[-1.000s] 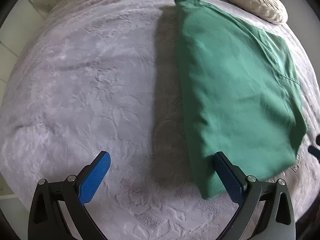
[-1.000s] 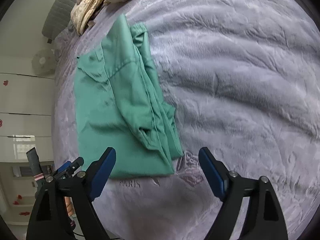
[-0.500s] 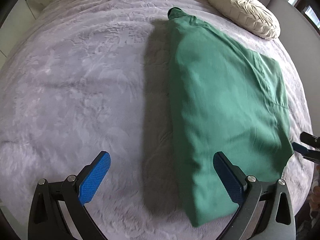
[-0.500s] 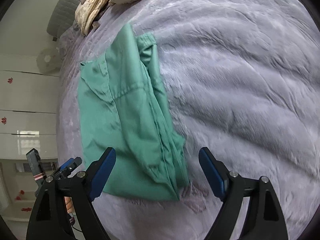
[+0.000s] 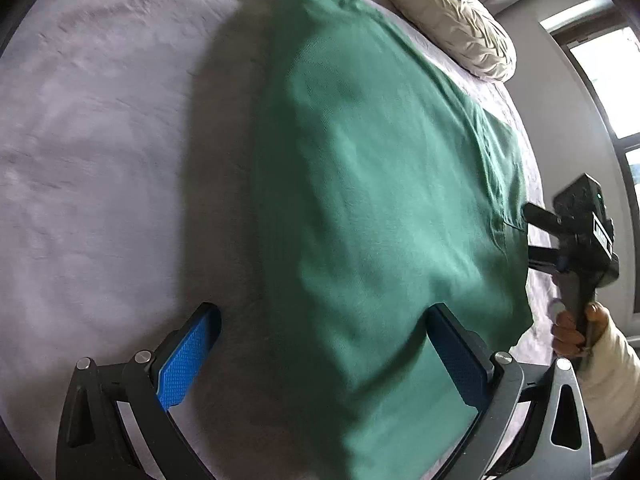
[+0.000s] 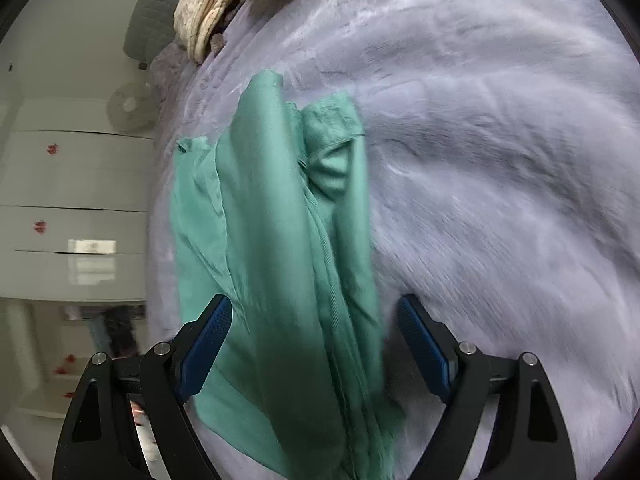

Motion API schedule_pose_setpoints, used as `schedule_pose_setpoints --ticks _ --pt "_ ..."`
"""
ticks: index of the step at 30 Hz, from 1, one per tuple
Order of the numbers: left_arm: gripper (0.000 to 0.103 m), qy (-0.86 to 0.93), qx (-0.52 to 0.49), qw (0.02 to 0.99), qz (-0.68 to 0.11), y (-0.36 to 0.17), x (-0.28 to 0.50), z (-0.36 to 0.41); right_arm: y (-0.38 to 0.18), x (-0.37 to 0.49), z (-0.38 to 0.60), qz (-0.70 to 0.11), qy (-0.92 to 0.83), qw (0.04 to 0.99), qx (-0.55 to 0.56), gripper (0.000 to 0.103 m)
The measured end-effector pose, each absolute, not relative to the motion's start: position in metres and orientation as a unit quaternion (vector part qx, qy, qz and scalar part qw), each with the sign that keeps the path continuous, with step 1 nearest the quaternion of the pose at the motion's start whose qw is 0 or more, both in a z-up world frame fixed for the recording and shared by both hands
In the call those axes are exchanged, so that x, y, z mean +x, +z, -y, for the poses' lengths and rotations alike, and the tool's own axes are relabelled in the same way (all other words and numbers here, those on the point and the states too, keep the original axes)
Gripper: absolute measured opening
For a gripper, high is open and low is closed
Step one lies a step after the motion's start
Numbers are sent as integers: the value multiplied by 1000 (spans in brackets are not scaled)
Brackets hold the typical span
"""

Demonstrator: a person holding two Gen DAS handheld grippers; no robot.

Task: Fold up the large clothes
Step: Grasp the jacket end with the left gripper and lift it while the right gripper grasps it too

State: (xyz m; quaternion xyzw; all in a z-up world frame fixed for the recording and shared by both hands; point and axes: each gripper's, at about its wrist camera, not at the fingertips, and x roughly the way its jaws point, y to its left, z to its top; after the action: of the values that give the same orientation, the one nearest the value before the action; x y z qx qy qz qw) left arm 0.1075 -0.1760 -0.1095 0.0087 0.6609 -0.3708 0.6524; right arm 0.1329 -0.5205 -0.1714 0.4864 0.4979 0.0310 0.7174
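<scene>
A green garment (image 5: 380, 200), folded into a long strip, lies on the lilac-grey bed cover (image 5: 100, 160). My left gripper (image 5: 324, 356) hangs open over the garment's near end; its left edge runs between the blue pads, which do not press on it. At the strip's right edge in the left wrist view, my right gripper (image 5: 532, 236) is held by a hand in a cream sleeve. In the right wrist view the garment (image 6: 280, 240) shows stacked folds and a cuff at its far end. My right gripper (image 6: 316, 346) stands open above it, its pads clear of the cloth.
A cream pillow (image 5: 452, 20) lies at the bed's far right, with a beige blanket heap (image 6: 208, 12) by the headboard. White drawers (image 6: 72, 208) and a fan (image 6: 128, 108) stand beyond the bed's edge. A window (image 5: 608, 80) is on the right wall.
Both grippers have moved in and down toward the garment's near end. The cloth now fills the space between each pair of fingers. Both pairs of jaws stay wide.
</scene>
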Motion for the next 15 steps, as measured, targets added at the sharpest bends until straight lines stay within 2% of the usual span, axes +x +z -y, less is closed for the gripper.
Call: schedule_pose_setpoints --ticks 12,13,15 --pt "102 -402 66 631 -661 -121 93 217 -191 195 512 -475 94 714 505 90" --pt "99 -402 66 631 -660 -119 92 217 -193 194 512 -472 92 712 512 90" --pt "86 -402 67 640 -651 -112 91 218 -193 196 514 -472 86 708 518 90"
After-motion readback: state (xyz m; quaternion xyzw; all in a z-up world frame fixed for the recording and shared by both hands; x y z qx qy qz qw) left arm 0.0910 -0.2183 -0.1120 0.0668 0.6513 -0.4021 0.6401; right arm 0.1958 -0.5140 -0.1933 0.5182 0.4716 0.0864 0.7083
